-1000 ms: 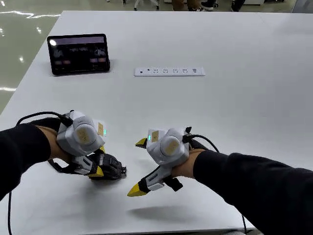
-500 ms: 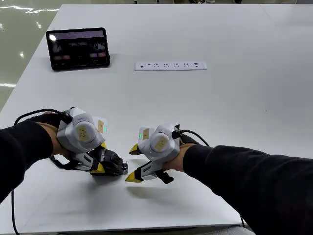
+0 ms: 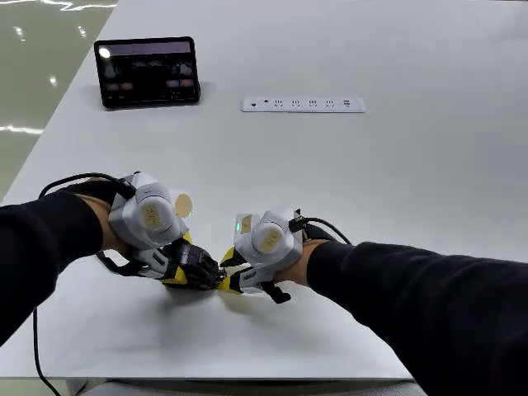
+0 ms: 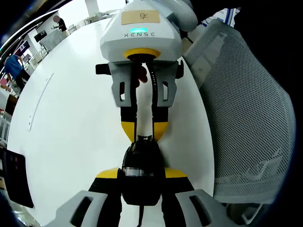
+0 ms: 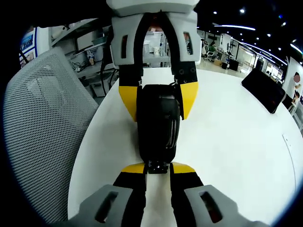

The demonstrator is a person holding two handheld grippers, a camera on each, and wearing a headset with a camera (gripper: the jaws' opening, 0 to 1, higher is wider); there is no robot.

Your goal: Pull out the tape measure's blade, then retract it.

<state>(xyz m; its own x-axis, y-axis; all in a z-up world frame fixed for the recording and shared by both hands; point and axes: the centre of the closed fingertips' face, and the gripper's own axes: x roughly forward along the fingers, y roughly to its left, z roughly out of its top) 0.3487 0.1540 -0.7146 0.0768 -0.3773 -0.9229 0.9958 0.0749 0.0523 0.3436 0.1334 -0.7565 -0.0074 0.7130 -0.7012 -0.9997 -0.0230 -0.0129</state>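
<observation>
A black tape measure [image 3: 198, 266] rests on the white table [image 3: 346, 181] near its front edge, with my left gripper [image 3: 180, 266] shut on its body. In the left gripper view the case [image 4: 142, 172] sits between my yellow fingertips [image 4: 106, 173]. My right gripper [image 3: 224, 278] faces it from the right, its jaws closed in on the small blade hook [image 5: 157, 166] at the case's [image 5: 158, 120] mouth. The hook [image 4: 144, 138] also shows between the right gripper's yellow tips in the left gripper view. No blade length is drawn out.
A dark tablet [image 3: 148, 71] stands at the far left and a white power strip [image 3: 304, 105] lies at the back middle. A grey mesh chair [image 4: 246, 118] stands just past the table's near edge. A black cable [image 3: 58, 186] trails from the left hand.
My right gripper moved left to the tape measure and went from open to closed on the blade hook. The left gripper kept its hold on the case.
</observation>
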